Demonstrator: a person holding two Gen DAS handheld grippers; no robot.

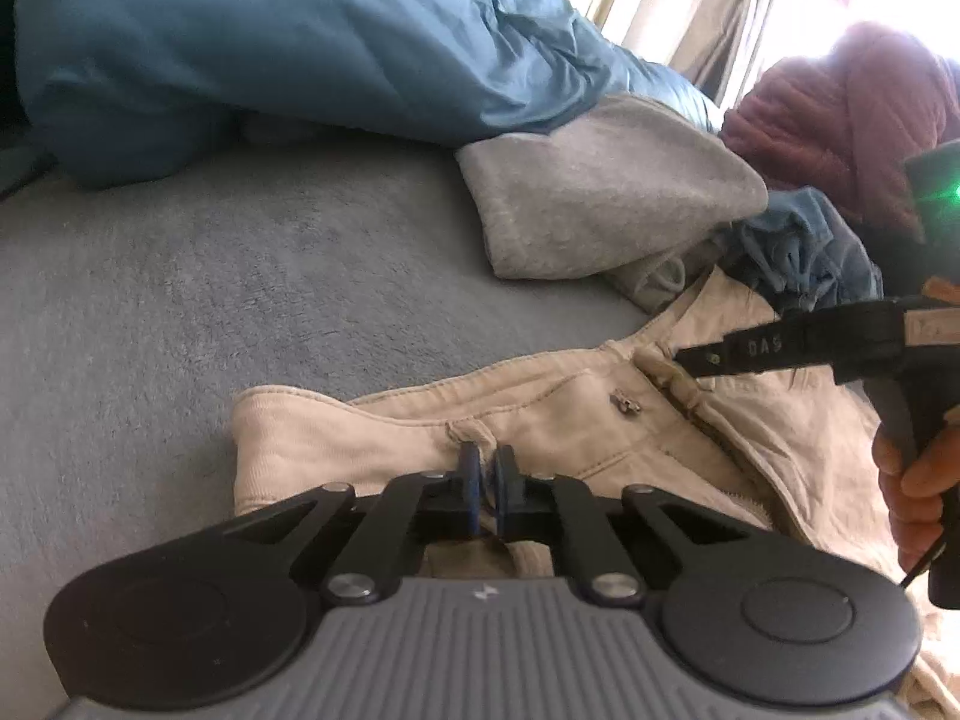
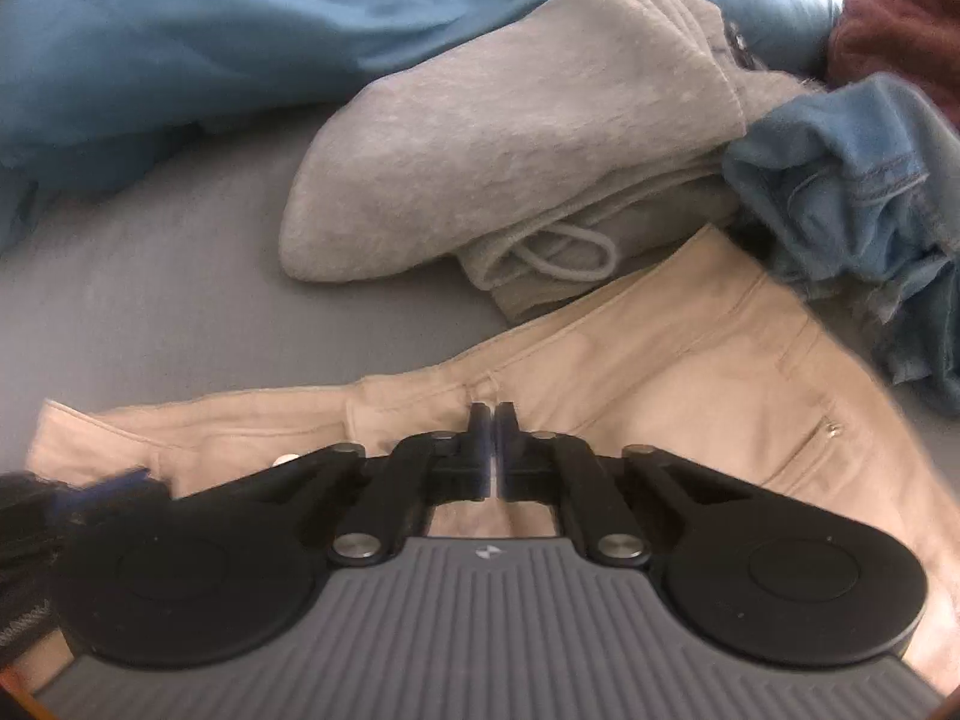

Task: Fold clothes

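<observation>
Bare grey bed surface (image 1: 180,312) lies open across the left and middle of the left wrist frame. Upper left, a blue duvet (image 1: 270,42) bounds it. Right of centre, folded grey sweatpants (image 1: 600,198), crumpled blue denim (image 1: 804,252) and a maroon jacket (image 1: 852,114) crowd together.

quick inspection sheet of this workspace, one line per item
surface: grey bed sheet, partly bare
job's things: beige trousers lying flat, waistband toward the cameras
clutter: folded grey sweatpants; crumpled blue denim; blue duvet; maroon knit
grippers: left hand-held gripper shut on the waistband; right hand-held gripper shut on the waistband
cables: nothing seen
surroundings: bright window, pale curtain
</observation>
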